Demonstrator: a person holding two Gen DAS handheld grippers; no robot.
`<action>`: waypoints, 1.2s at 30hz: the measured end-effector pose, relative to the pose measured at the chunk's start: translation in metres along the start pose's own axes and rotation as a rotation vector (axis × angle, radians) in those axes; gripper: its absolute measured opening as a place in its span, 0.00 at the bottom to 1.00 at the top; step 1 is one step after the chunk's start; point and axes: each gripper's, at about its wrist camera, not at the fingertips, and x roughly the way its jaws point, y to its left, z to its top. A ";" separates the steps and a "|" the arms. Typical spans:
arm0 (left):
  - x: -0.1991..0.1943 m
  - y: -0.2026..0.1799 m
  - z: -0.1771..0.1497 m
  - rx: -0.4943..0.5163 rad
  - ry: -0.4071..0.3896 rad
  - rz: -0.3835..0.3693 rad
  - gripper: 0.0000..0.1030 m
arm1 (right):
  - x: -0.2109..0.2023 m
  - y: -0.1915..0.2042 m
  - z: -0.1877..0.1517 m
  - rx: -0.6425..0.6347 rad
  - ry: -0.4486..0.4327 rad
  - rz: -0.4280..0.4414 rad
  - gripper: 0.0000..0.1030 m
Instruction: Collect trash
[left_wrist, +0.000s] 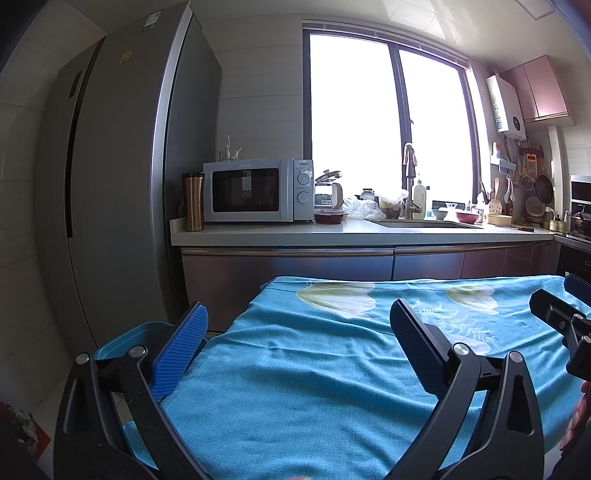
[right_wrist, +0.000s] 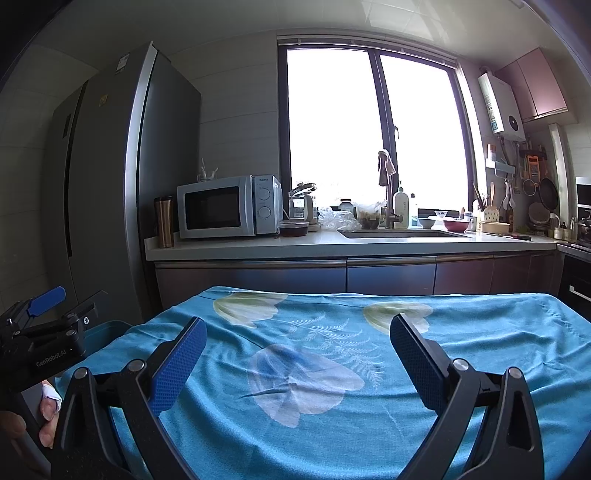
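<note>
The left gripper (left_wrist: 299, 345) and right gripper (right_wrist: 298, 345) hang spread wide and empty-fingered above the blue tablecloth (right_wrist: 332, 387), beside a blue bin (left_wrist: 122, 338).

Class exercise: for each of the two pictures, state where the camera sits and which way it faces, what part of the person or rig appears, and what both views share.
Left wrist: sits on the left claw, open, facing across the blue tablecloth toward the counter; the right claw pokes in at the right edge.
Right wrist: sits on the right claw, open, facing likewise; the left claw and fingers show lower left.
Shared: tablecloth, microwave, fridge, window, blue bin.
</note>
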 end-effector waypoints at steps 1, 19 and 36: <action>0.000 0.000 0.000 0.000 0.000 0.000 0.94 | 0.000 0.000 0.000 -0.001 0.000 -0.001 0.93; 0.001 -0.003 -0.001 0.001 0.002 0.003 0.94 | 0.001 0.000 0.000 -0.002 0.001 -0.006 0.93; 0.002 -0.003 0.000 -0.003 0.002 0.004 0.94 | 0.001 0.000 0.001 -0.004 0.000 -0.007 0.93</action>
